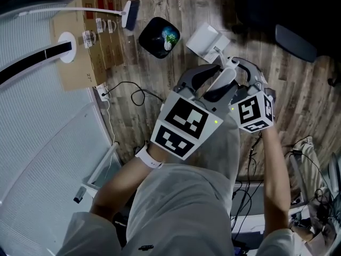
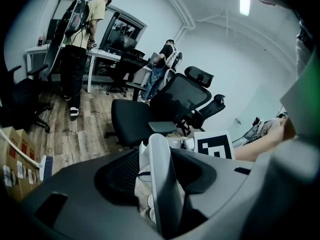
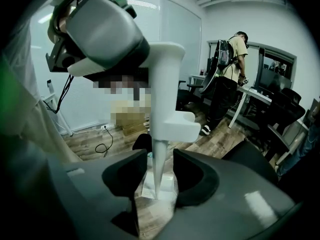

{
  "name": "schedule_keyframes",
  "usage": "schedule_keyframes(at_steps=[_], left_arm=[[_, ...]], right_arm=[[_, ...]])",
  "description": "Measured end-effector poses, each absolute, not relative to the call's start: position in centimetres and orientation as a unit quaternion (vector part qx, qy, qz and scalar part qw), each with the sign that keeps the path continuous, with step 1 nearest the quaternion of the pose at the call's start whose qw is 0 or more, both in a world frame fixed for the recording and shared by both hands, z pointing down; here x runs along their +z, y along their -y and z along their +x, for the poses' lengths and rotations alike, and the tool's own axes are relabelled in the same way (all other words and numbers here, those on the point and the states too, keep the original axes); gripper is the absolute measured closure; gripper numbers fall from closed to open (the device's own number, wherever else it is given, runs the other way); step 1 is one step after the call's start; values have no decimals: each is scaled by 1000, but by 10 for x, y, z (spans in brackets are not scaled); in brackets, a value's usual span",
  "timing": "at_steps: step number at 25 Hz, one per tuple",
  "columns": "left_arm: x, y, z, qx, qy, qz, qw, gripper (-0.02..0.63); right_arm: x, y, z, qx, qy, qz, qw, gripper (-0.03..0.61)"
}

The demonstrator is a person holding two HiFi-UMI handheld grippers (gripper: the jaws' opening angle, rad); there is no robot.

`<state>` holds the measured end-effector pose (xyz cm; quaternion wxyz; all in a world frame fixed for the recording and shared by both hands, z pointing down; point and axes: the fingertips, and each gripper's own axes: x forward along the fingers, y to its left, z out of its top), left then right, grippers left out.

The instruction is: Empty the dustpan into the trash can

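Dustpan handle [image 1: 224, 79] loose between parted jaws of left hand-held gripper [image 2: 159, 169] and right hand-held gripper [image 3: 159, 176]; box [image 1: 80, 68] print illegible

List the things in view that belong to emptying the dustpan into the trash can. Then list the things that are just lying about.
For the job:
- dustpan
- trash can
- left gripper
- right gripper

Lying about:
- broom
- cardboard boxes
- office chair

Wood floor [image 1: 298, 105] carries trash can [image 1: 160, 36], dustpan [image 1: 204, 40], cardboard box [image 1: 88, 47], cable [image 1: 133, 92].
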<state>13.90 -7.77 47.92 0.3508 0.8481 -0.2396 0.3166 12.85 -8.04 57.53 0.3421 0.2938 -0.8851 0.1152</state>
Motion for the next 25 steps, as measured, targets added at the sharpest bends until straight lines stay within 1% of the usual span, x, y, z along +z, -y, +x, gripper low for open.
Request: schedule_keyframes(at_steps=[5,19,25], left_arm=[[467,82,137,311,247,851,345,423],[428,90,118,298,291,849,326,420],[416,84,113,307,296,845,323,422]], right_arm=[[565,79,133,116,884,296,342,390],[536,58,157,112,878,295,359,388],[510,56,168,109,876,314,350,388]])
